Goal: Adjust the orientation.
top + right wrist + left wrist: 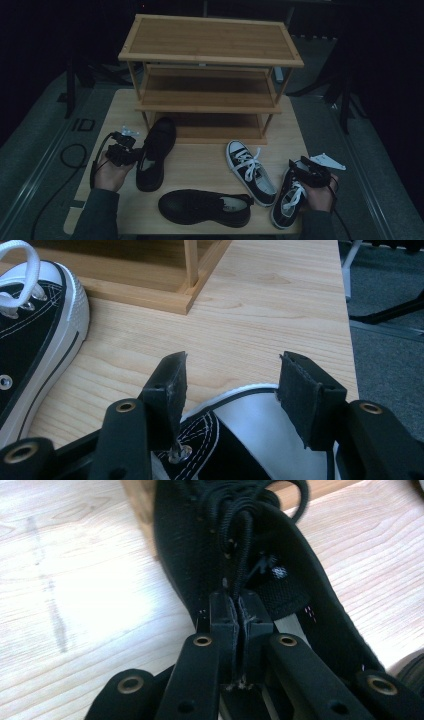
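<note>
Tongs of the left hand (131,154) pressed together on the collar edge of a black leather shoe (155,152), pads nearly meeting over the thin material, laces just ahead. Shoe lying on the bench (200,165), toe toward the wooden shoe rack (210,75). Second black leather shoe (205,207) near the front edge. Tongs of the right hand (230,385) spread, pinching nothing, over the toe cap of a black-and-white sneaker (289,197). Matching sneaker (250,172) just beside it.

Rack (210,75) at table (200,160) rear; leather shoes (156,152) front-left, sneakers (250,171) front-right.
</note>
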A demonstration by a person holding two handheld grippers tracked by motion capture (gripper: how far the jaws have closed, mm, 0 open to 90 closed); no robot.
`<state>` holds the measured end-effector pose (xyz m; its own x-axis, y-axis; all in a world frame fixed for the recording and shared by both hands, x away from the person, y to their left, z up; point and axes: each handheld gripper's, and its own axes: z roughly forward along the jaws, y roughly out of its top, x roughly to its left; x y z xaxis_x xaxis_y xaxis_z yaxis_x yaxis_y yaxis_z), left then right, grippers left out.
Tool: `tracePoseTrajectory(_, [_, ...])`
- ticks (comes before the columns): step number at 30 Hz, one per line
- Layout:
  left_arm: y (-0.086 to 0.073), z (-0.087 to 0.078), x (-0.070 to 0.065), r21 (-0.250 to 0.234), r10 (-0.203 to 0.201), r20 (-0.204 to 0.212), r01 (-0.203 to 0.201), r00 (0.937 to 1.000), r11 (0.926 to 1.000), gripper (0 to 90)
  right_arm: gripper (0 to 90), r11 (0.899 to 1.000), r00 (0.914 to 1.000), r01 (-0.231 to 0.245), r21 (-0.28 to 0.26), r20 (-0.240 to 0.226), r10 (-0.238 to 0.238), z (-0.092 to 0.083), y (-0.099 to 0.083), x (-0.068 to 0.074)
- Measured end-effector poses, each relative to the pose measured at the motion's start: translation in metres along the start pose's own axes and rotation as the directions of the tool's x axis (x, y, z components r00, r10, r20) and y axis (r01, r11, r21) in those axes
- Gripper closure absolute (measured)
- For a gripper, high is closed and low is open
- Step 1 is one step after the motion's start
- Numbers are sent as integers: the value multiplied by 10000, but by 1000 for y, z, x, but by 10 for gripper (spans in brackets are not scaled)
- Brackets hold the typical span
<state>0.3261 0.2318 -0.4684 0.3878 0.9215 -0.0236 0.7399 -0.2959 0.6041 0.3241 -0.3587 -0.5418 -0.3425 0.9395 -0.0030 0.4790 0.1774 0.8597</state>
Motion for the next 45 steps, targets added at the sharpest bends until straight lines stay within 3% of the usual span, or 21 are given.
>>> tracePoseTrajectory(9, [-13,-9,27,-154,-326,-30,325,9995,9994,872,451,10000,10000,-10,-13,14,10,0,0,0])
tracePoseTrajectory(12, [-13,-10,31,-132,-389,-270,385,9989,9992,870,451,10000,10000,-15,-7,17,15,0,0,0])
tracePoseTrajectory(14, [-14,-10,33,-157,-477,-147,475,9988,9987,865,451,10000,10000,-24,6,15,24,0,0,0])
tracePoseTrajectory(23, [-9,-24,25,-871,-660,501,702,9966,9937,716,450,10000,10000,-27,17,1,27,0,0,0])
tracePoseTrajectory(29, [-3,-36,17,-1285,-329,420,381,9986,9910,649,449,10000,10000,-28,13,5,28,0,0,0])
tracePoseTrajectory(35, [2,-39,6,-1530,-51,648,150,9979,9881,623,450,10000,10000,-16,1,12,16,0,0,0])
tracePoseTrajectory(45, [9,-33,-11,-1448,675,1114,-510,9915,9881,618,447,10000,10000,-22,13,-26,22,1,0,0])
